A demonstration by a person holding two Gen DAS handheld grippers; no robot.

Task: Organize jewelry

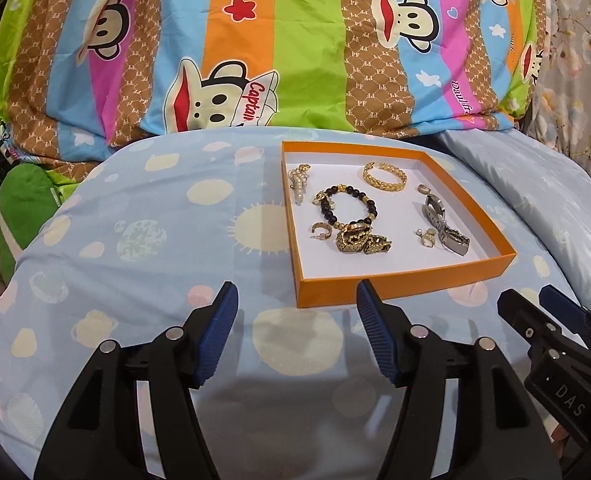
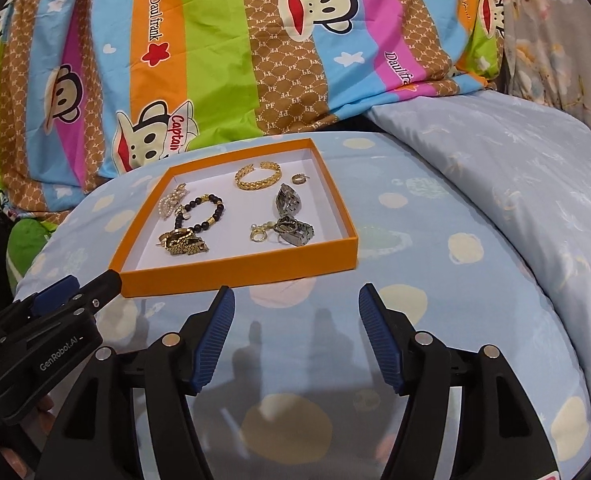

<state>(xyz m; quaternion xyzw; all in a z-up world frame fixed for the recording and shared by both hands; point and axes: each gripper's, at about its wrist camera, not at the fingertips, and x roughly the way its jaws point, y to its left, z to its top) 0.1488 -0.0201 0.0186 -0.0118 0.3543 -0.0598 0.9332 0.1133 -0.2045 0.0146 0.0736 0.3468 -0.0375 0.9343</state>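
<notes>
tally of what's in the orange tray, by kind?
In the orange tray:
Bracelets: 2 – gold braided cuff, black bead bracelet
Watches: 2 – gold watch, silver watch
Pearl cluster piece: 1
Small earrings/rings: 3 –
Total: 8

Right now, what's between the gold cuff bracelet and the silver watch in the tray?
A small gold ring lies between the gold cuff bracelet and silver watch, seen in both wrist views.
</notes>
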